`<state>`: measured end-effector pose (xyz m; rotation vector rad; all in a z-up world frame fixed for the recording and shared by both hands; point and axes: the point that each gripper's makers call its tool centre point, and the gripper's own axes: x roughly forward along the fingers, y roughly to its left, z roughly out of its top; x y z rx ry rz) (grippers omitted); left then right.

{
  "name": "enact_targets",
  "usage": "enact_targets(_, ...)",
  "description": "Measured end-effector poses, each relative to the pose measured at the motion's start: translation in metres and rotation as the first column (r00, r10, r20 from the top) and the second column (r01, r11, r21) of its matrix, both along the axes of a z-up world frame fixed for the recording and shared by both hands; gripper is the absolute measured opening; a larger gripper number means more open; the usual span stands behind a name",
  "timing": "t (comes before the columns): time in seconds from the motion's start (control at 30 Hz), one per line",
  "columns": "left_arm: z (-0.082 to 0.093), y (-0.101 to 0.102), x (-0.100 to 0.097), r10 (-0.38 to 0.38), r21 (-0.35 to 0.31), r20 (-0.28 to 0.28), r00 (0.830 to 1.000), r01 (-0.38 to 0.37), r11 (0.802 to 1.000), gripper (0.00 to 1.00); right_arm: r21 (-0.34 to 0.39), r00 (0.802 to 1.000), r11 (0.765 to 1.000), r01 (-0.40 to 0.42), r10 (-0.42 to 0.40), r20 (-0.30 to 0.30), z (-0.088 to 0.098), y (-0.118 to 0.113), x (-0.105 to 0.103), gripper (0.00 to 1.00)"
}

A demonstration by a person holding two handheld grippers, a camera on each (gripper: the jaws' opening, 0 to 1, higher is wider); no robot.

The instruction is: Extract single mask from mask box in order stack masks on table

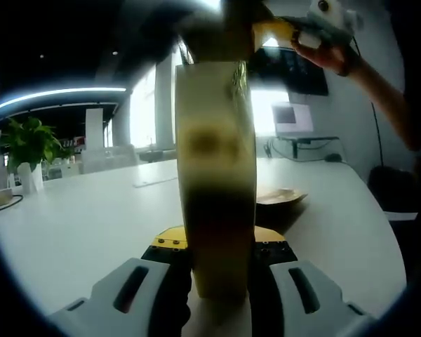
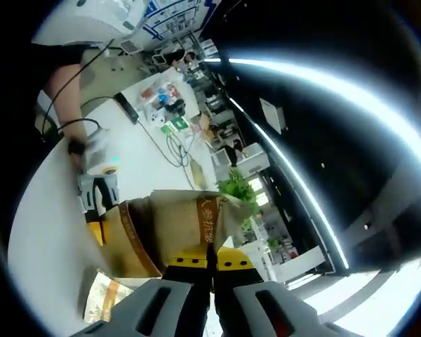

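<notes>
in the left gripper view the left gripper (image 1: 221, 281) pinches the mask box (image 1: 216, 175) edge-on, holding it upright above the white table (image 1: 91, 217), with a mask (image 1: 281, 196) lying on the table behind it. in the right gripper view the right gripper (image 2: 212, 275) has its jaws pressed together at the top edge of the box (image 2: 170, 226); whether a mask is caught between them i cannot tell, while the left gripper (image 2: 98, 188) grips the box's far side

A white table (image 1: 91, 217) bears a brown packet (image 1: 281, 197).
</notes>
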<state>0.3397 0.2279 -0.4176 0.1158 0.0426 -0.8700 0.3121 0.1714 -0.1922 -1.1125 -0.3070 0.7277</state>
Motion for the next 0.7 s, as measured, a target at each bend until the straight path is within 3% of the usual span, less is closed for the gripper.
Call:
enact_targets(0.1,0.0,0.0,0.0,0.0,0.0,0.001,1.0,0.0,1.0,0.21,0.054,1.0,0.998,0.017,-0.018,0.004,0.004,-0.006,0.0,0.0)
enact_targets(0.37,0.0,-0.001,0.0,0.0,-0.001,0.0,1.0,0.0,1.0,0.21,0.113,0.998,0.993,0.041,-0.045,0.035,0.01,-0.016,-0.005,0.0)
enact_targets(0.53,0.0,-0.001,0.0,0.001,0.001,0.001,1.0,-0.001,1.0,0.21,0.225,0.995,0.972,0.071,-0.084,0.05,0.023,-0.029,-0.005,0.0)
enact_targets(0.7,0.0,-0.001,-0.001,0.0,-0.001,0.001,1.0,0.0,1.0,0.21,0.268,0.988,0.955,0.125,-0.145,0.054,0.028,-0.042,-0.001,0.0)
